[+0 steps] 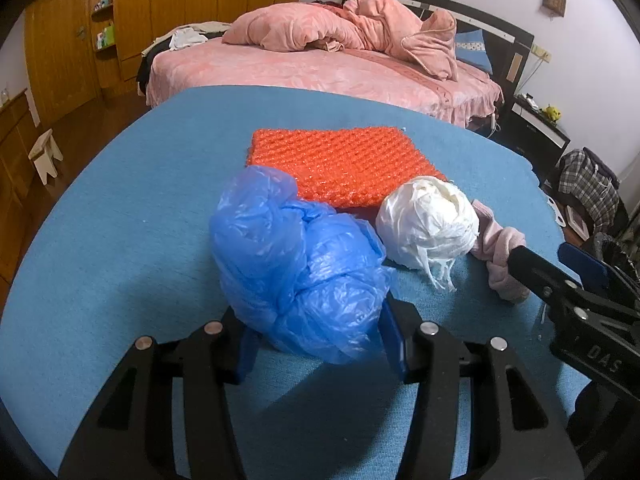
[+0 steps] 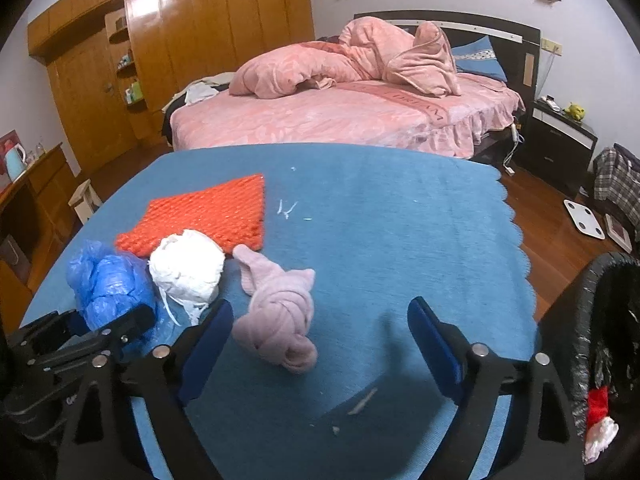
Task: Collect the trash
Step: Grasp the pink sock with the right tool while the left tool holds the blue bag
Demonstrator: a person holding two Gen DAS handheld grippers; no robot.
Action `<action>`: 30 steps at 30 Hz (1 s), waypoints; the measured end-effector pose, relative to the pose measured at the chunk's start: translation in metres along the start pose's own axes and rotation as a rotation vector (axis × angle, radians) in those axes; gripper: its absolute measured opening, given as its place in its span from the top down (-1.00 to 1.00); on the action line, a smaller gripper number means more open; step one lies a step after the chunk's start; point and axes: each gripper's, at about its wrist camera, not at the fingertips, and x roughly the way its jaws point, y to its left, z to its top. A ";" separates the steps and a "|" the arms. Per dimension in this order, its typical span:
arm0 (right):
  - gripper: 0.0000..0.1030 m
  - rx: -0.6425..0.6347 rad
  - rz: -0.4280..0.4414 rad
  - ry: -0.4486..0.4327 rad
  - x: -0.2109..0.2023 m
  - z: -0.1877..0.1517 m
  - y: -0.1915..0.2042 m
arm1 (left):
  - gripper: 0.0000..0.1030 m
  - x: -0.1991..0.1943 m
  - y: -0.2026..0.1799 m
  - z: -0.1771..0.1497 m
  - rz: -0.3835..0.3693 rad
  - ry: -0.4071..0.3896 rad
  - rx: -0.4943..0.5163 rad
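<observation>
My left gripper [image 1: 316,344] pinches the crumpled blue plastic bag [image 1: 296,260] off the bench's near edge for binning; right gripper [image 2: 320,344] spread, empty.

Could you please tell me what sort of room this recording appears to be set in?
Most likely a home bedroom. A bed with a rumpled pink duvet stands behind the blue-covered table, a wooden wardrobe lines the far wall, and a dark nightstand sits beside the bed.
</observation>
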 end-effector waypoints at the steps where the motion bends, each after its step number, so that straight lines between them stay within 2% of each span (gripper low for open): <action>1: -0.65 -0.004 -0.001 0.007 0.002 0.000 0.002 | 0.04 0.000 0.000 0.000 0.000 0.000 0.000; 5: -0.52 -0.008 0.009 0.027 0.009 0.001 0.005 | 0.04 0.000 0.000 0.000 0.000 0.001 0.000; 8: -0.36 -0.016 0.026 0.042 0.011 -0.001 0.008 | 0.04 0.000 0.000 0.000 -0.001 0.001 -0.001; 11: -0.15 -0.036 0.051 0.051 0.012 -0.002 0.012 | 0.04 0.000 -0.001 0.000 0.001 0.002 0.000; 13: 0.10 -0.045 0.074 0.059 0.013 -0.003 0.015 | 0.04 0.001 0.000 -0.001 0.001 0.001 0.001; 15: 0.20 -0.051 0.094 0.065 0.014 -0.005 0.018 | 0.04 0.000 0.000 -0.001 0.000 0.001 0.000; 21: 0.23 -0.032 0.101 0.058 0.010 -0.006 0.017 | 0.04 0.001 0.000 -0.001 0.001 0.002 0.001; 30: 0.24 -0.020 0.050 0.031 -0.006 -0.013 0.004 | 0.04 0.000 -0.001 -0.001 0.003 0.003 0.003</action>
